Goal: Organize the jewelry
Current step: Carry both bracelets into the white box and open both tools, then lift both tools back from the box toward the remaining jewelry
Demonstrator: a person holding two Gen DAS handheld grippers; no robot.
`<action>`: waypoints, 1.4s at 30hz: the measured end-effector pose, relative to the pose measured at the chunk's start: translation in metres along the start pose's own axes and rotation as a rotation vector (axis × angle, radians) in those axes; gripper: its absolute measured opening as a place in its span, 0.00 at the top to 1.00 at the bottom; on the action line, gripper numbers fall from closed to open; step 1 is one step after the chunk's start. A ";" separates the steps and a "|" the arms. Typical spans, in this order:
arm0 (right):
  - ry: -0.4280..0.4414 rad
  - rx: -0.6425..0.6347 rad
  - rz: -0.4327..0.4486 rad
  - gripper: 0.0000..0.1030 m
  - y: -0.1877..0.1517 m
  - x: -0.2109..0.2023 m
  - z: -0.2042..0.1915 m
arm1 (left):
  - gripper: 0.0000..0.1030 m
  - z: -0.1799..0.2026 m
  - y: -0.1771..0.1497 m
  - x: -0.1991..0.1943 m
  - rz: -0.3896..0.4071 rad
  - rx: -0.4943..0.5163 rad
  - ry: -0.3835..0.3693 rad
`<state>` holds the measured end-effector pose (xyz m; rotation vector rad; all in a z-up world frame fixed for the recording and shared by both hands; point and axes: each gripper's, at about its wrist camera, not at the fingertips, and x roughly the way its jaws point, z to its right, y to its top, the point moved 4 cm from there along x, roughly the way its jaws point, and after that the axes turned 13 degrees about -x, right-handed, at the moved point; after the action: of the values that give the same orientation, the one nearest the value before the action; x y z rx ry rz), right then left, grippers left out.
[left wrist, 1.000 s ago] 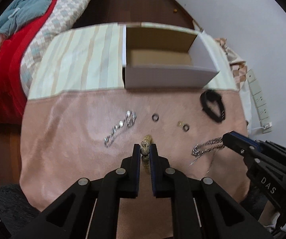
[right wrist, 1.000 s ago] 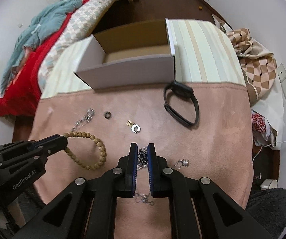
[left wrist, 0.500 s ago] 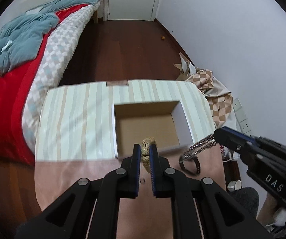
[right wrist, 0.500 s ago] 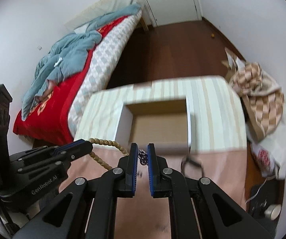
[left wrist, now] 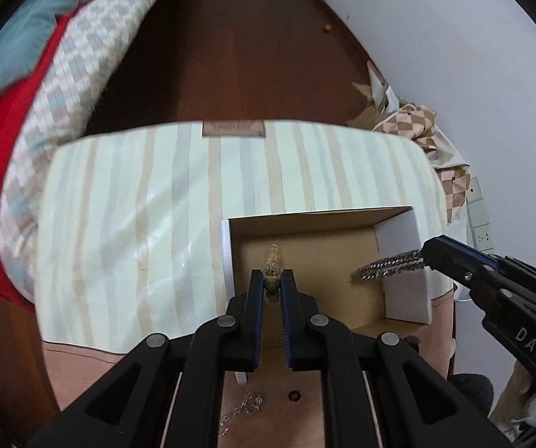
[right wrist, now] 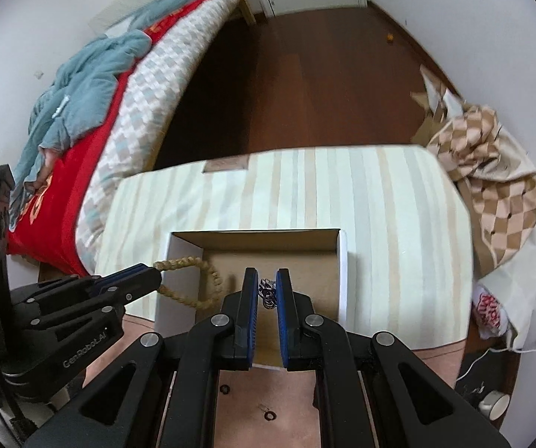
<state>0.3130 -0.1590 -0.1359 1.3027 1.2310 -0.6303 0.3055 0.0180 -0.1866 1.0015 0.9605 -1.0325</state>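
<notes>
An open white cardboard box (left wrist: 402,295) with a brown inside (right wrist: 305,261) stands on the table. My left gripper (left wrist: 271,280) is shut on a wooden bead bracelet (left wrist: 272,261) and holds it over the box; the bracelet also shows in the right wrist view (right wrist: 200,291). My right gripper (right wrist: 266,280) is shut on a silver chain (right wrist: 266,293) over the box; the chain also shows in the left wrist view (left wrist: 387,267). A second silver chain (left wrist: 241,408) and small dark rings (right wrist: 269,415) lie on the pink cloth near me.
The table has a striped cream cloth (left wrist: 137,231) at the far half and a pink cloth (right wrist: 260,392) near me. A bed with a red cover (right wrist: 62,186) is left, checked fabric (right wrist: 491,171) right, dark wooden floor (left wrist: 238,56) beyond.
Both grippers lifted off the pink cloth with bracelet and chain and moved forward over the open box.
</notes>
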 end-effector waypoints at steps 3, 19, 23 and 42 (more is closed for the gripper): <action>-0.002 0.011 -0.021 0.90 0.003 0.013 0.006 | 0.93 -0.004 0.003 0.010 -0.030 -0.023 0.010; -0.031 0.013 -0.082 0.51 -0.020 0.013 0.017 | 0.20 0.007 0.002 -0.022 0.081 -0.002 0.078; -0.147 -0.035 -0.084 0.19 -0.036 0.003 0.017 | 0.04 0.001 -0.011 -0.032 0.146 0.006 0.127; -0.314 -0.075 -0.003 0.02 -0.073 -0.040 -0.011 | 0.00 -0.015 -0.070 -0.083 0.326 0.004 0.203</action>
<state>0.2318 -0.1768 -0.1239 1.0922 0.9894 -0.7522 0.2164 0.0366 -0.1245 1.2373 0.9209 -0.6708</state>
